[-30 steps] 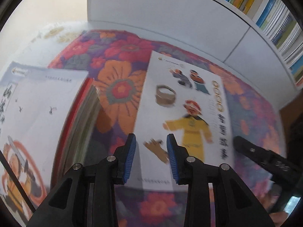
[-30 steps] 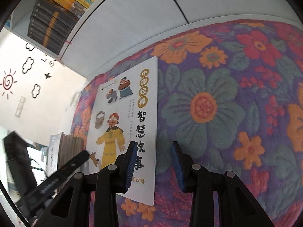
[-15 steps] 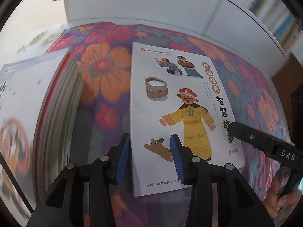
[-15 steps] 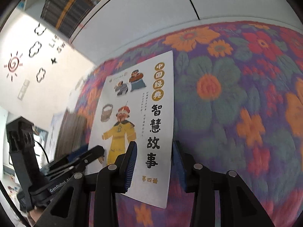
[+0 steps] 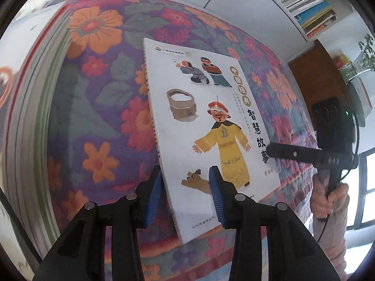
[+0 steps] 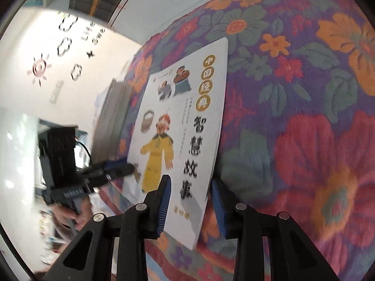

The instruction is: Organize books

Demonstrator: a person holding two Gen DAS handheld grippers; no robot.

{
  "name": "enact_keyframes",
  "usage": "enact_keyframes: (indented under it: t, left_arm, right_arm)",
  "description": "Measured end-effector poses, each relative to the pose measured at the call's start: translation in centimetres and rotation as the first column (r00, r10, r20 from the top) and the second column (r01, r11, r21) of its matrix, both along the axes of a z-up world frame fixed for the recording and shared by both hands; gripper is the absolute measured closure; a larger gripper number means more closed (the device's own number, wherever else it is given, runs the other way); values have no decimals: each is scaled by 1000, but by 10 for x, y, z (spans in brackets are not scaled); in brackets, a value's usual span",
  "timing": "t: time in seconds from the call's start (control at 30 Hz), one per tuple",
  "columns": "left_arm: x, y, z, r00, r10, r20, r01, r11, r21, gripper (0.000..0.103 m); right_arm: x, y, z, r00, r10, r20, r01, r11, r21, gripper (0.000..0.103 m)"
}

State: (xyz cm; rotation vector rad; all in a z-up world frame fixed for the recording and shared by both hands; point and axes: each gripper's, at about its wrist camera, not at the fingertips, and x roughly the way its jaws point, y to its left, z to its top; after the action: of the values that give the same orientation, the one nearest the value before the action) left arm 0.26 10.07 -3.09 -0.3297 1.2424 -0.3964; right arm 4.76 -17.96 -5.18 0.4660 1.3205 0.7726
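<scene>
Storybook (image 5: 206, 126) on floral cloth (image 5: 100, 98), its near corners between open left gripper (image 5: 185, 194) and open right gripper (image 6: 191, 201)

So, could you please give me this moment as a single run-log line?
task: organize books | left gripper: open, straddling picture book's spine edge | right gripper: open, straddling its opposite edge | book stack: left on floral cloth

surface: flowered cloth (image 5: 100, 107) in purple, orange, red and green, covering the whole support | ahead of left gripper: 1 white picture book (image 5: 206, 126), cover up, tilted, near corner past the cloth's front edge | far left of it: stack of books (image 5: 28, 121), apart from the picture book
</scene>
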Motion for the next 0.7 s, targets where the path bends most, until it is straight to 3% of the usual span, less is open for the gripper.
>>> enact_keyframes:
  t: [0.2, 0.37, 0.43, 0.53, 0.7]
  left_arm:
    - [16, -3, -2, 1000, 18, 5, -18, 1000, -16, 73]
    - [28, -4, -4, 999, 31, 11, -31, 1000, -4, 75]
    - [29, -4, -3, 1000, 27, 13, -27, 1000, 4, 75]
    - [29, -7, -1, 999, 20, 25, -21, 999, 32, 75]
    - [23, -15, 4, 998, 14, 60, -20, 995, 95, 75]
  right_arm:
    - [26, -6, -11, 997, -31, -68, 36, 997, 70, 77]
    - [32, -13, -14, 997, -42, -71, 49, 995, 90, 79]
    - [32, -13, -13, 998, -51, -48, 54, 998, 45, 91]
    - [25, -15, -13, 997, -69, -46, 71, 997, 40, 91]
    - [16, -3, 2, 996, -90, 22, 91, 994, -60, 89]
